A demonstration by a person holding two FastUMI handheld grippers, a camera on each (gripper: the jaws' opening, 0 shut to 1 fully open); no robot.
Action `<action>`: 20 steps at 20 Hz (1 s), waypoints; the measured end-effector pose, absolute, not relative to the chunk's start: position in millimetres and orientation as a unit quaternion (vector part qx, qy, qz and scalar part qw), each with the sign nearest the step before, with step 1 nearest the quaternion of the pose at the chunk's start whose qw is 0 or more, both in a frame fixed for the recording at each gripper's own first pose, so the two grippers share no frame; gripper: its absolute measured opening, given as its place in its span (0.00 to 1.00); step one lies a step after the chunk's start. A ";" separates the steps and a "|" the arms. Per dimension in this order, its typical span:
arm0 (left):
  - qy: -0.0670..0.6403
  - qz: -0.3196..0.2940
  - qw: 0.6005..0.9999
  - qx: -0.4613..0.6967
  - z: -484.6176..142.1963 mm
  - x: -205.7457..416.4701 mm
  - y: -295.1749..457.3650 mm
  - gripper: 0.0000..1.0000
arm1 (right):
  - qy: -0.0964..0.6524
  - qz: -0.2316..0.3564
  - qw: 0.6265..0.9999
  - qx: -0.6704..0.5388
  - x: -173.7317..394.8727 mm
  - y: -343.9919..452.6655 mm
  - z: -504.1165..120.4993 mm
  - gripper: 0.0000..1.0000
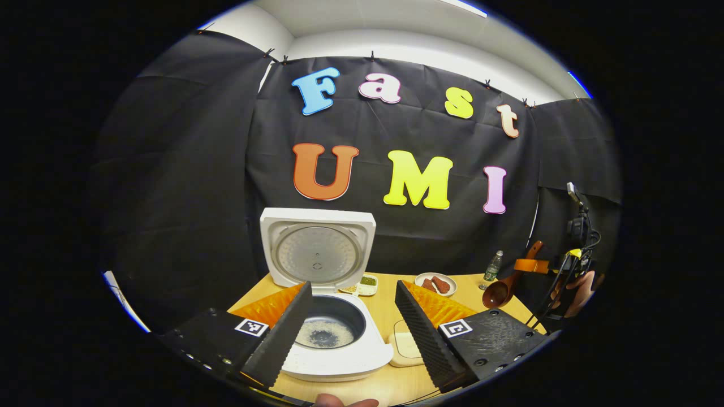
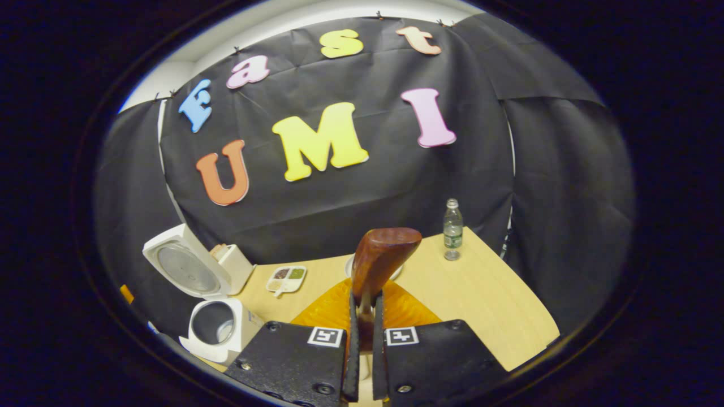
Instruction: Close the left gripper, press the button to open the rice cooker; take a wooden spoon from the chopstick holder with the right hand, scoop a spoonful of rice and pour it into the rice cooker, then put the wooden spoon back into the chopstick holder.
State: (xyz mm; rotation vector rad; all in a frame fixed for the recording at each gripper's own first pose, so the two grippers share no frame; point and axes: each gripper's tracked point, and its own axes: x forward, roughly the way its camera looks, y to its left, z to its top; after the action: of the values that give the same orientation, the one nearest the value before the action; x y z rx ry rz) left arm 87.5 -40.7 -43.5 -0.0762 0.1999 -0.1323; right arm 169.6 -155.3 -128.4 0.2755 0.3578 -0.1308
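1. My left gripper [image 1: 352,316] hangs with its fingers spread wide apart, empty, just above the white rice cooker [image 1: 339,350] at the near edge of the light wooden table [image 1: 390,294].
2. The cooker's lid [image 1: 318,249] stands upright and open; a little rice and water lie at the bottom of its dark inner pot [image 1: 325,330].
3. My right gripper [image 2: 365,339] is clamped on the handle of the reddish-brown wooden spoon [image 2: 380,260], whose bowl points up and away from me.
4. From the left gripper view, that spoon [image 1: 500,291] is held in the air over the table's right side, well apart from the cooker.
5. A clear plastic bottle [image 2: 452,229] stands near the table's far edge.
6. A small divided white dish [image 2: 287,279] sits beside the cooker.
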 end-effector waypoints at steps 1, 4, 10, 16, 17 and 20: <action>0.102 -0.064 0.992 -0.037 -43.5 91.0 -47.1 0.94 | 0.188 -0.071 0.969 0.144 170.8 -168.8 -141.4 0.14; 0.109 -0.057 0.992 -0.031 -43.9 96.8 -60.6 0.94 | 0.213 -0.085 0.961 0.153 177.6 -195.9 -179.3 0.14; 0.134 -0.040 0.990 -0.012 -53.1 101.0 -75.2 0.94 | 0.251 -0.071 0.951 0.164 188.4 -189.0 -239.5 0.14; 0.150 -0.024 0.988 -0.006 -60.6 98.2 -75.2 0.94 | 0.277 -0.067 0.944 0.168 184.1 -185.8 -286.8 0.15; 0.151 -0.022 0.988 -0.007 -60.8 97.9 -76.2 0.94 | 0.279 -0.066 0.942 0.173 185.6 -184.9 -291.7 0.15; 0.150 -0.018 0.988 -0.008 -56.8 95.8 -78.2 0.94 | 0.283 -0.065 0.941 0.176 186.8 -182.8 -300.9 0.18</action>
State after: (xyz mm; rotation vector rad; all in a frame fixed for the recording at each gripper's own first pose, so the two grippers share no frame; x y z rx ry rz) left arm 95.8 -78.2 -56.8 -0.0155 0.3013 -0.0365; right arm 186.8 -182.8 -300.9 0.3597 0.5766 -0.1318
